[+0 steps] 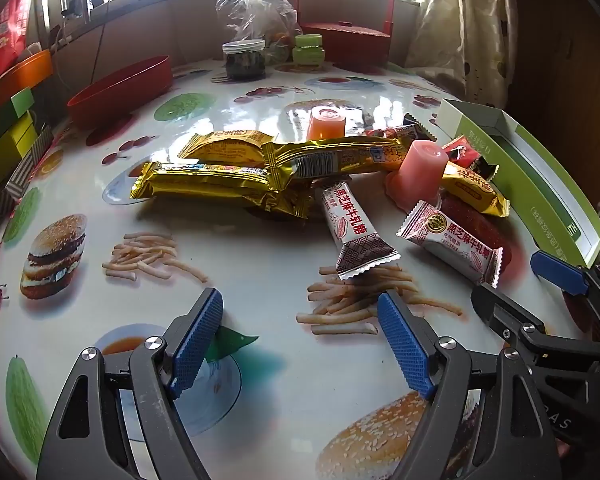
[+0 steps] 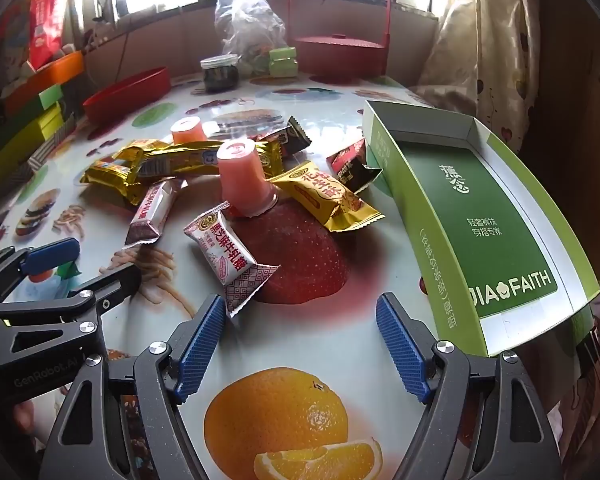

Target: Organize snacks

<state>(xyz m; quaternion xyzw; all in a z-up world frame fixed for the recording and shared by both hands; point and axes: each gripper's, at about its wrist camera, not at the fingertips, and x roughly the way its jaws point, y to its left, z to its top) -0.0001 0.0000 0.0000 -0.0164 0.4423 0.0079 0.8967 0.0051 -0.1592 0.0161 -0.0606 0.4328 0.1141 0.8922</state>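
Observation:
A heap of snacks lies mid-table: gold wafer packets (image 1: 228, 178) (image 2: 140, 168), two white nougat candies (image 1: 350, 220) (image 2: 228, 256), a gold candy (image 2: 328, 196), dark red candies (image 2: 352, 164), and two pink jelly cups (image 1: 418, 170) (image 2: 242, 178), one upside down. A green box lid (image 2: 484, 216) (image 1: 540, 184) lies open at the right, with nothing in it. My left gripper (image 1: 300, 312) hovers open above the table, short of the heap. My right gripper (image 2: 300, 316) is open too, just in front of the nearer nougat candy. Each gripper shows at the edge of the other's view.
A red bowl (image 1: 124, 88) and stacked coloured boxes (image 1: 8, 120) sit at the left. At the back stand a lidded jar (image 1: 244, 60), a green jar (image 1: 308, 50), a plastic bag (image 1: 256, 8) and a red handled basket (image 1: 346, 36). A curtain hangs at the right.

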